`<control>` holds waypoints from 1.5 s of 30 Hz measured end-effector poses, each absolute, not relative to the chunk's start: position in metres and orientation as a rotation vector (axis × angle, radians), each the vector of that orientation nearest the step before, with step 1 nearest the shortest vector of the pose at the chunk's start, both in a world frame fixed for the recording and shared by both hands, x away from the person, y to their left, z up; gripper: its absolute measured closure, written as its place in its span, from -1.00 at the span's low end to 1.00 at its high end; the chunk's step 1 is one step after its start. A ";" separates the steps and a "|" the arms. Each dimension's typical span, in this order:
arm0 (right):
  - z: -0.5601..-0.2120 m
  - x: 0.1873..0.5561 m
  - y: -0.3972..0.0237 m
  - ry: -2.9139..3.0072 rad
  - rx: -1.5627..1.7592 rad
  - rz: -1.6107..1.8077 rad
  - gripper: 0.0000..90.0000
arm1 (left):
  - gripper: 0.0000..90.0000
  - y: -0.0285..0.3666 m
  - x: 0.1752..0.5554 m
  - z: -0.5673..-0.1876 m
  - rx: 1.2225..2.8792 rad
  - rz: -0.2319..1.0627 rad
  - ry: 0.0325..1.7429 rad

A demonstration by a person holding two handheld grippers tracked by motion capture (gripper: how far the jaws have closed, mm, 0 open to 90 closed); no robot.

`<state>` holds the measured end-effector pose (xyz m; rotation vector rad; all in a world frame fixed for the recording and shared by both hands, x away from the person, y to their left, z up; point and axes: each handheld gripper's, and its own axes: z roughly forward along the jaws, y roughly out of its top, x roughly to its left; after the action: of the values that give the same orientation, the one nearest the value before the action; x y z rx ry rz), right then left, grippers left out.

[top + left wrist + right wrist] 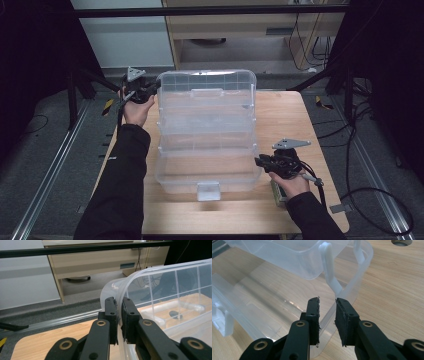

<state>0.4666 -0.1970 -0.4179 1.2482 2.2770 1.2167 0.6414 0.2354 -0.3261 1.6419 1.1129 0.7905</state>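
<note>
Clear tiered box point(207, 135) open, trays empty; left claw point(119, 315) pinching lid rim.

The person wears long black sleeves point(120, 185) that reach both wrists. Each hand carries a black two-jaw tool: the left tool point(139, 91) and the right tool point(281, 162) each bear a grey three-cornered plate on top. Their black arms show brass-ringed pivot holes, small screws and rough, dark, worn-edged pads point(343, 320). A dark cable point(320, 190) trails from the right tool.
</note>
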 end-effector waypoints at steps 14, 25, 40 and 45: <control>-0.418 0.467 -0.198 2.272 1.244 1.207 0.62 | 0.86 0.234 0.657 -0.337 1.662 0.798 1.169; -0.418 0.467 -0.196 2.267 1.248 1.181 0.63 | 0.86 0.233 0.674 -0.346 1.674 0.752 1.211; -0.417 0.464 -0.193 2.283 1.240 1.189 0.60 | 0.62 0.234 0.685 -0.351 1.683 0.704 1.213; -0.417 0.463 -0.193 2.274 1.231 1.193 0.62 | 0.48 0.251 0.675 -0.349 1.660 0.687 1.223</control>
<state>0.4628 -0.1928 -0.4174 1.2311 2.2740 1.1928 0.6746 0.2512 -0.3489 1.6602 1.2227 0.6874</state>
